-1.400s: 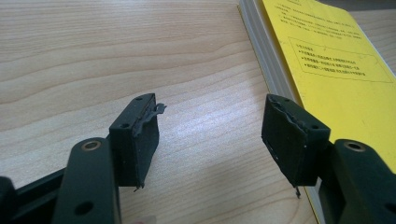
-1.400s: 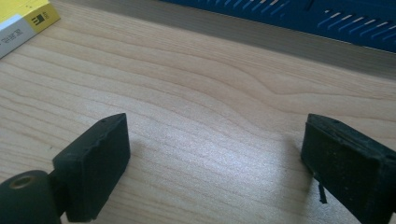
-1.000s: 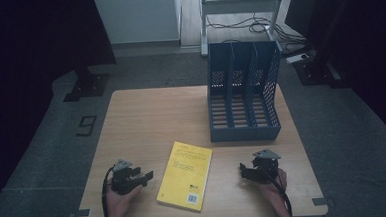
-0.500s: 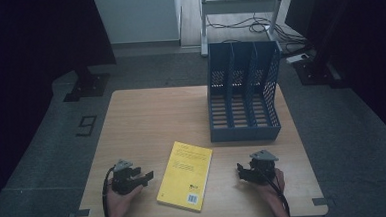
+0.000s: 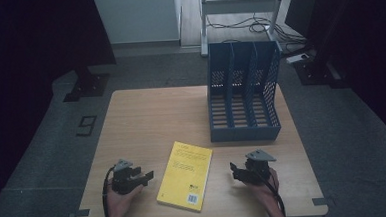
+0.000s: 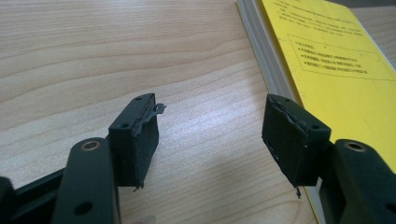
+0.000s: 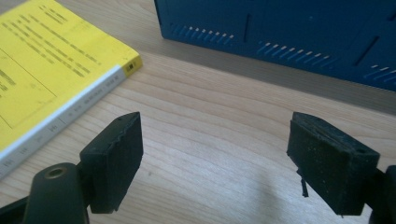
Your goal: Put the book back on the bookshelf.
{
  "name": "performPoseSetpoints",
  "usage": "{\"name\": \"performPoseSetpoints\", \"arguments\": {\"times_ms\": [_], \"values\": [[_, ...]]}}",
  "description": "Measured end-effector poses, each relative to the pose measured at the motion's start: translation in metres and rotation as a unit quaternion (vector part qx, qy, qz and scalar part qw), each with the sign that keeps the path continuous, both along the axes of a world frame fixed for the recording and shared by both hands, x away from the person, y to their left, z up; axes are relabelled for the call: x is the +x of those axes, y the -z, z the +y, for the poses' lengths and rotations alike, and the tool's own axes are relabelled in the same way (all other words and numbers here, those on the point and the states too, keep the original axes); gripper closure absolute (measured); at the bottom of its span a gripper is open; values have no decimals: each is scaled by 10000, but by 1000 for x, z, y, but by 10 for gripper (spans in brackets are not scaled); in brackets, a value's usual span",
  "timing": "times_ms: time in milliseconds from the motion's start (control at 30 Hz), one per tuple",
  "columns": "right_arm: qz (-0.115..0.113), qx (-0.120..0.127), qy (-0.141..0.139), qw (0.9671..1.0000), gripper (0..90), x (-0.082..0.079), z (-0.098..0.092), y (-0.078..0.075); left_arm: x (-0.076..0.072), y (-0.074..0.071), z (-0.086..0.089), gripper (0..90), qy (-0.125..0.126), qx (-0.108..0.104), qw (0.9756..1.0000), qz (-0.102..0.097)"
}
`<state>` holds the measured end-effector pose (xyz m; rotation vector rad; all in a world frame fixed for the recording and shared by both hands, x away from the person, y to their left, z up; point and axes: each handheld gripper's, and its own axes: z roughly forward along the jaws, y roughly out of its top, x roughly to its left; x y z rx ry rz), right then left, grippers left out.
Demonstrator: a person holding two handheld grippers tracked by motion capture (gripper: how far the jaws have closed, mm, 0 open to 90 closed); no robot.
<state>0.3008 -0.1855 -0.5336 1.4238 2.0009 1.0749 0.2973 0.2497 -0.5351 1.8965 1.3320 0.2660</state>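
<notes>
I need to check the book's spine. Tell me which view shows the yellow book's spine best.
The right gripper view: the yellow book lies with its white, printed spine facing the camera. The high view shows its whole cover flat; the left gripper view shows its page edge.

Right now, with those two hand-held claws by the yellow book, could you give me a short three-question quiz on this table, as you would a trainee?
1. True or false: the yellow book lies flat on the table, between the left gripper and the right gripper.
2. How many upright slots has the blue file rack?
3. Which fits? A: both grippers open, holding nothing. B: the right gripper clamps the book. C: the book stands in the rack.

Key
1. True.
2. Three, all empty.
3. A; bare wood shows between each pair of jaws in the gripper views.
</notes>
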Motion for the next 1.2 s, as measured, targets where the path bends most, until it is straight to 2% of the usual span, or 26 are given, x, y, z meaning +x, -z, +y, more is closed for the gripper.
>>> {"name": "performPoseSetpoints", "arguments": {"times_ms": [333, 500, 733, 767, 967, 1200], "values": [[-77, 54, -220, 9997, 180, -5, 18, -7, 0, 1, -4, 363, 39, 23, 10000, -3], [-53, 158, -230, 9996, 183, -5, 24, -10, 1, 2, -4, 363, 40, 19, 10000, 8], [-110, 181, -340, 9992, 187, -4, 39, -12, 2, 2, -4, 364, 42, 33, 10000, 15], [-164, 256, -358, 9989, 188, -4, 44, -13, 2, 2, -4, 364, 47, 29, 10000, 17], [-227, 337, -363, 9985, 178, -2, 58, -18, 3, 2, -7, 363, 100, 37, 9999, 37], [-171, 272, -522, 9981, 173, 1, 75, -16, 1, -3, -9, 368, 111, -8, 9999, -94]]}}
